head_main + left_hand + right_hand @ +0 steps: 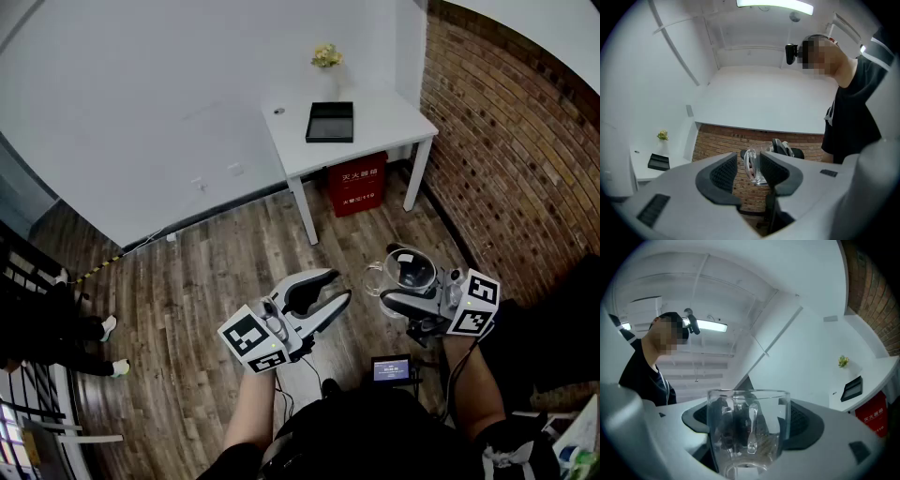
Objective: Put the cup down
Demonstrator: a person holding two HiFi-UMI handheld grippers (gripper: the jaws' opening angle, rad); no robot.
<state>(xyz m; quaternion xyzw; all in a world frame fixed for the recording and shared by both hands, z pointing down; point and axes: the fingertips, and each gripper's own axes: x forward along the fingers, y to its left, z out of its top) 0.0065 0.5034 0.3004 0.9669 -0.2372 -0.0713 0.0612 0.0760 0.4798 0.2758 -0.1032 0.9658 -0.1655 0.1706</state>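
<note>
A clear glass cup with a handle sits upright between the jaws of my right gripper, which is shut on it, in mid-air above the wooden floor. In the right gripper view the cup fills the gap between the dark pads, handle facing the camera. My left gripper hovers to the cup's left, open, with nothing between its jaws. In the left gripper view its pads stand apart and the cup shows beyond them. The white table stands farther ahead.
A black tray, a small flower pot and a small dark object are on the table. A red box sits under it. A brick wall runs along the right. A person's feet are at the left.
</note>
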